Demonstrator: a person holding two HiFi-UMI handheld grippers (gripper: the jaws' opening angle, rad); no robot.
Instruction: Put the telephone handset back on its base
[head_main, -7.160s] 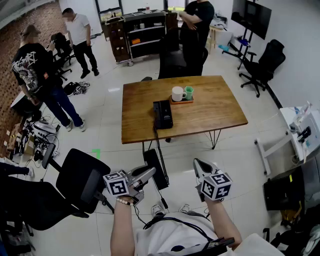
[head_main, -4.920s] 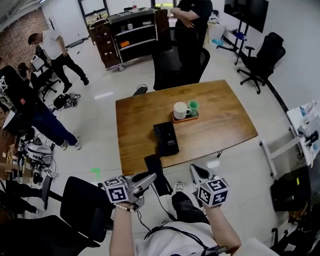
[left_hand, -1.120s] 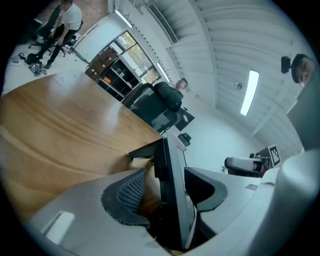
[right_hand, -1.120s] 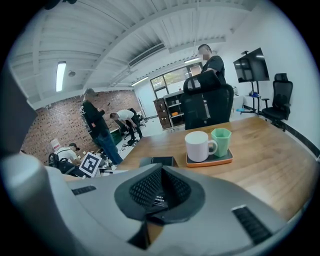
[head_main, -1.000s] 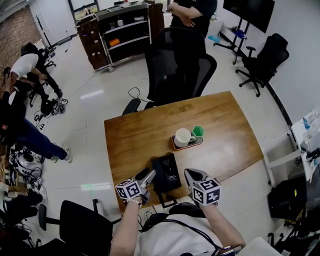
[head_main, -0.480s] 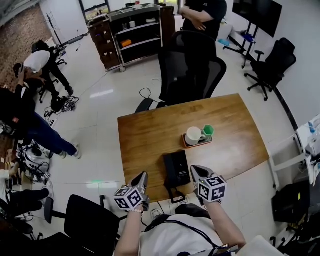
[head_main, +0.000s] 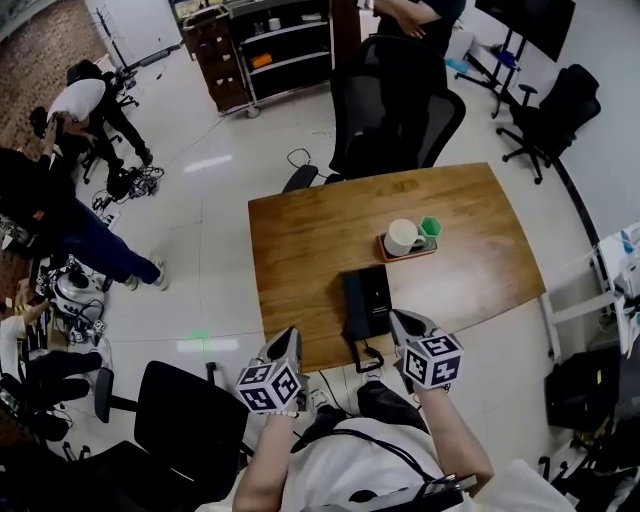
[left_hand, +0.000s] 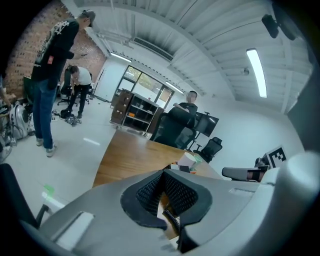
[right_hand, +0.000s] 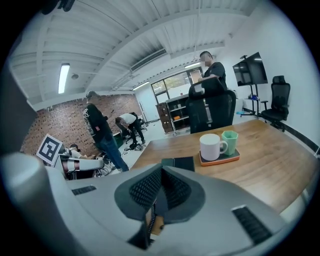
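The black telephone (head_main: 366, 300) lies near the front edge of the wooden table (head_main: 300, 235), and it shows again in the right gripper view (right_hand: 177, 162). Its coiled cord (head_main: 362, 356) loops over that edge. I cannot tell the handset apart from the base in any view. My left gripper (head_main: 290, 342) is shut and empty at the table's front edge, left of the phone. My right gripper (head_main: 401, 322) is shut and empty just right of the phone. In both gripper views the pads meet, left (left_hand: 162, 176) and right (right_hand: 161, 171), with the cord showing beyond them.
A white mug (head_main: 402, 236) and a green cup (head_main: 430, 227) stand on an orange tray (head_main: 406, 250) behind the phone. A black office chair (head_main: 395, 115) is at the table's far side and another (head_main: 190, 425) is beside me. Several people stand around the room.
My left gripper's jaws have gone from open to shut on nothing. It has drawn away from the phone, leftward along the table's front edge. The right gripper stays beside the phone.
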